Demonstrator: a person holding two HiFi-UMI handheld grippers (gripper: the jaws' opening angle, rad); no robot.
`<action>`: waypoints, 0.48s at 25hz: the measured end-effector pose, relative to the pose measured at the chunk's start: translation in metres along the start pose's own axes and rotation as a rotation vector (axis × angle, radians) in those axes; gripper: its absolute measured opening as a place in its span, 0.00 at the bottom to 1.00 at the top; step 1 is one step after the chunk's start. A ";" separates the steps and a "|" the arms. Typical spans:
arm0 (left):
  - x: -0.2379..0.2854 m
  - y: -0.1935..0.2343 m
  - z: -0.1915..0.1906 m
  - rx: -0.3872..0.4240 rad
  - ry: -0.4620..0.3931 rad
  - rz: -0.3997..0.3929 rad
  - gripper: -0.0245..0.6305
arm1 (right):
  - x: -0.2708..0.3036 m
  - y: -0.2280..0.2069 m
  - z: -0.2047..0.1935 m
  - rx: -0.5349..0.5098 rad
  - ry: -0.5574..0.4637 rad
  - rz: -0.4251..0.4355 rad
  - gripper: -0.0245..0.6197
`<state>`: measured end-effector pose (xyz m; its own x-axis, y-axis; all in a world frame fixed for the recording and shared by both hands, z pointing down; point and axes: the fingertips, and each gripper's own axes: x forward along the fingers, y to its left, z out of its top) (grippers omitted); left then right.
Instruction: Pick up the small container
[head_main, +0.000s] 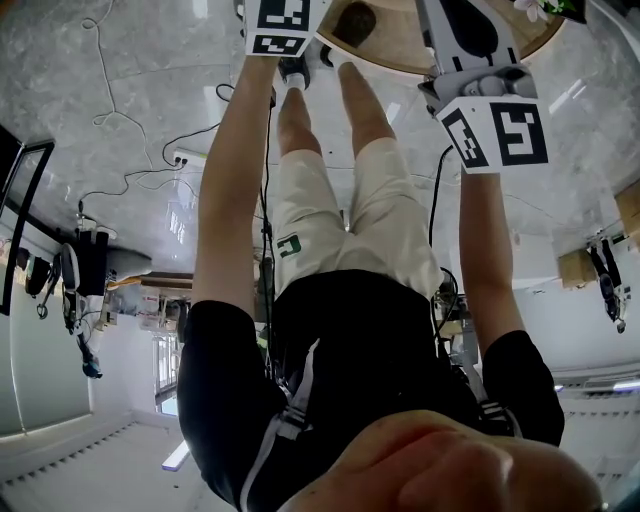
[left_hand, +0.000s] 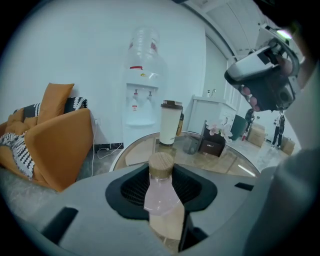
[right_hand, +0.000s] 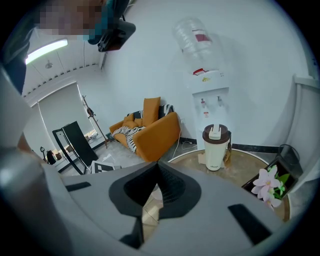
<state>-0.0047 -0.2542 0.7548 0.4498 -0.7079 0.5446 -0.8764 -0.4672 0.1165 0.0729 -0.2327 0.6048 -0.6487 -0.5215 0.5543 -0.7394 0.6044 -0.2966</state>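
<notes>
The small container (left_hand: 161, 192) is a clear little bottle with a round wooden lid (left_hand: 161, 163). It stands upright between the black ribbed pads of my left gripper (left_hand: 161, 197), which is shut on its body; its base is hidden behind the jaws. My right gripper (right_hand: 157, 167) has its jaw tips together and holds nothing. In the head view only the marker cubes show: the left one (head_main: 280, 25) at the top edge and the right one (head_main: 497, 132) further right, both held out over the round table (head_main: 400, 55).
On the round glass-topped table (left_hand: 135, 150) stand a white tumbler with a brown lid (left_hand: 170, 122) (right_hand: 216, 147) and a dark box with a pink flower (left_hand: 212, 140) (right_hand: 272, 182). A water dispenser (left_hand: 140, 95) and an orange sofa (left_hand: 55, 145) stand behind it.
</notes>
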 end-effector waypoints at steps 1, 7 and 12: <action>-0.003 -0.001 0.004 -0.009 -0.009 -0.005 0.26 | -0.001 0.000 0.002 -0.003 -0.002 0.000 0.05; -0.027 -0.020 0.042 0.010 -0.066 -0.063 0.26 | -0.017 0.008 0.022 -0.018 -0.018 -0.004 0.05; -0.067 -0.028 0.094 0.011 -0.124 -0.078 0.26 | -0.044 0.021 0.054 -0.016 -0.046 -0.023 0.05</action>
<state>0.0057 -0.2434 0.6370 0.5348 -0.7288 0.4276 -0.8364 -0.5286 0.1453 0.0761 -0.2290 0.5323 -0.6398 -0.5620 0.5243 -0.7511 0.6017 -0.2716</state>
